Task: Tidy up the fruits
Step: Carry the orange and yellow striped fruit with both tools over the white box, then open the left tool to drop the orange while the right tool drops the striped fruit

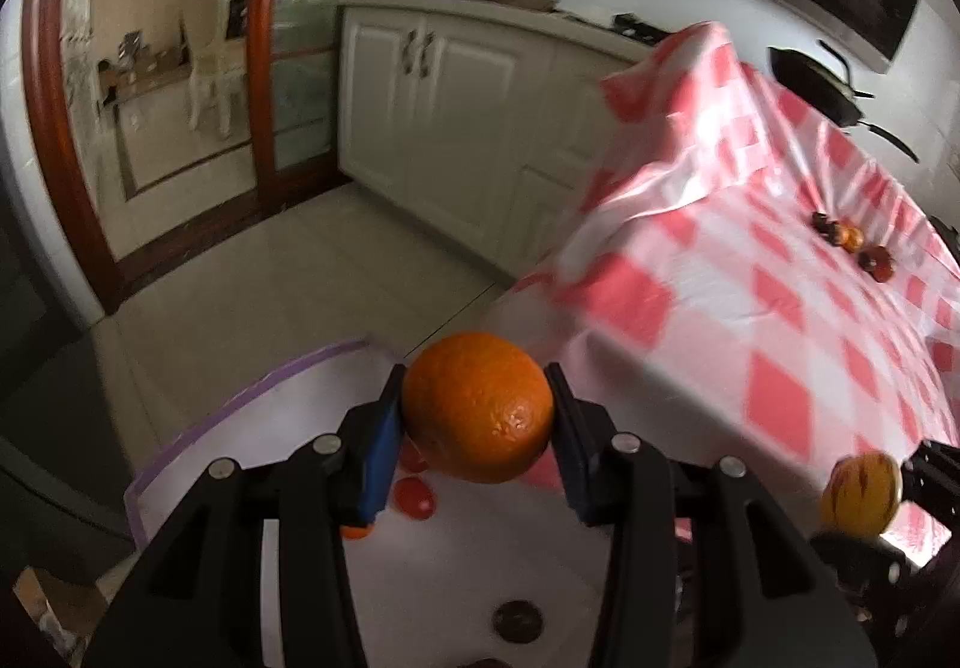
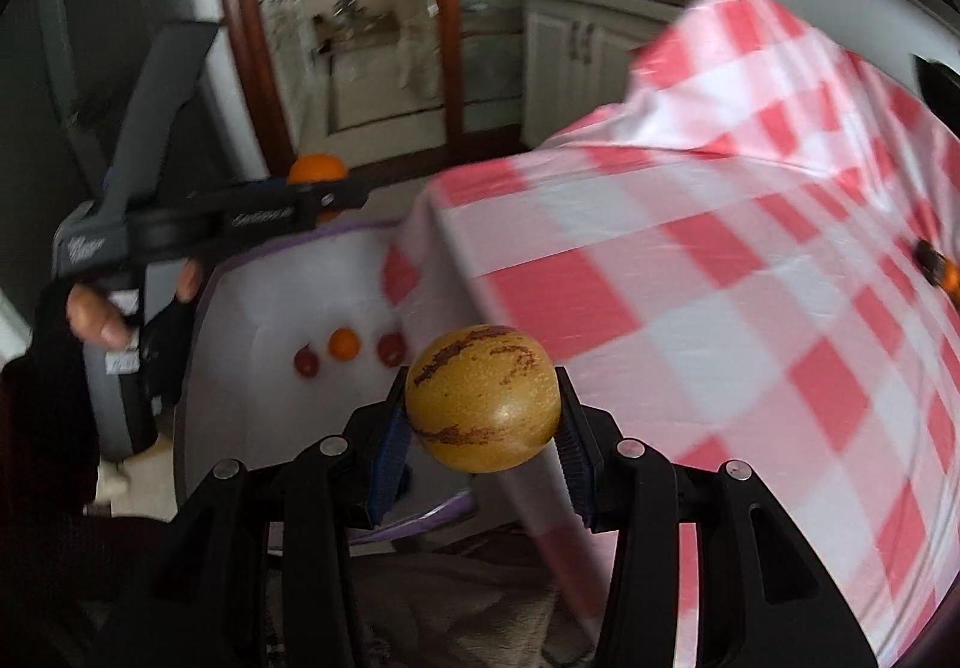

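Motion blur smears the checked tablecloth (image 2: 690, 272) for us, and the small fruits far off on it (image 1: 852, 242) are too tiny to name. From the left wrist we see our left gripper (image 1: 477, 416) clamped on the orange (image 1: 477, 407) above the white purple-edged bin (image 1: 198, 428), partly hiding small red fruits (image 1: 414, 497) inside. Only the right wrist shows the gloved hand (image 2: 120, 332) and our right gripper (image 2: 483, 410) pinching the yellow brown-streaked fruit (image 2: 483, 407) at the table's edge.
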Motion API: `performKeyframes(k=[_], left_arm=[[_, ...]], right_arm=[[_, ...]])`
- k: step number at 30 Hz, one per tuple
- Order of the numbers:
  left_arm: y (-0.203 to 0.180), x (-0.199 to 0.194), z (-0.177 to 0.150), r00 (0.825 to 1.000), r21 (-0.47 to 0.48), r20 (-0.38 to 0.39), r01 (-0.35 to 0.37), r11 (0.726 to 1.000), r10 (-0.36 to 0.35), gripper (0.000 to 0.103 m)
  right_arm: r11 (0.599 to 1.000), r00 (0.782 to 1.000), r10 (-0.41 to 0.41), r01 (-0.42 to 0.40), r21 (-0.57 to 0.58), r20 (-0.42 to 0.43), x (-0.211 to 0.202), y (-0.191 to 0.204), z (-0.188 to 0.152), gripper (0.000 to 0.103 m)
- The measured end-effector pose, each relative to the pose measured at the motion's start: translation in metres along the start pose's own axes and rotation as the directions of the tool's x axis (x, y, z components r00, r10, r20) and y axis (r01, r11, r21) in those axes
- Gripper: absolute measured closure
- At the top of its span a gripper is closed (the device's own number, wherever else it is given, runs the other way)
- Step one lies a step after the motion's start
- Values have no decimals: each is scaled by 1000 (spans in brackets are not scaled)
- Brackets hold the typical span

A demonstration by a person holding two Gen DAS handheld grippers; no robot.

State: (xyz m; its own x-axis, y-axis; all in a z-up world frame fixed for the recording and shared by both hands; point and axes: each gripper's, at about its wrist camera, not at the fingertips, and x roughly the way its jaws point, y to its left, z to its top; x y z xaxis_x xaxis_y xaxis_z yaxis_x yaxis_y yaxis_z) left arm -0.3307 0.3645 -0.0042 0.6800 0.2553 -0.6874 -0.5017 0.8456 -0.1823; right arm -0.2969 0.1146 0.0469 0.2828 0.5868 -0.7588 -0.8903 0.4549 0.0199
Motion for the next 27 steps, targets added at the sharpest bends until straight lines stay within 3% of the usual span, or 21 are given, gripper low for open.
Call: performKeyframes(k=[7, 14, 19, 23, 27], left_arm=[[37, 31, -29, 991, -39, -97, -92, 995, 88, 58], [77, 64, -56, 961, -117, -237, -170, 978, 139, 58], [93, 83, -72, 925, -108, -308, -268, 957, 224, 58], [97, 98, -79, 879, -72, -381, -337, 939, 286, 58], [94, 104, -80, 866, -41, -399, -343, 938, 300, 58]], right_arm=[[983, 991, 79, -96, -158, -111, 43, 53, 4, 59], [950, 948, 70, -158, -270, -311, 126, 96, -7, 59], [930, 923, 18, -157, -332, -385, 164, 113, -20, 59], [925, 894, -34, -142, -353, -446, 190, 115, -28, 59], [927, 859, -94, -109, -360, -504, 212, 111, -39, 59]])
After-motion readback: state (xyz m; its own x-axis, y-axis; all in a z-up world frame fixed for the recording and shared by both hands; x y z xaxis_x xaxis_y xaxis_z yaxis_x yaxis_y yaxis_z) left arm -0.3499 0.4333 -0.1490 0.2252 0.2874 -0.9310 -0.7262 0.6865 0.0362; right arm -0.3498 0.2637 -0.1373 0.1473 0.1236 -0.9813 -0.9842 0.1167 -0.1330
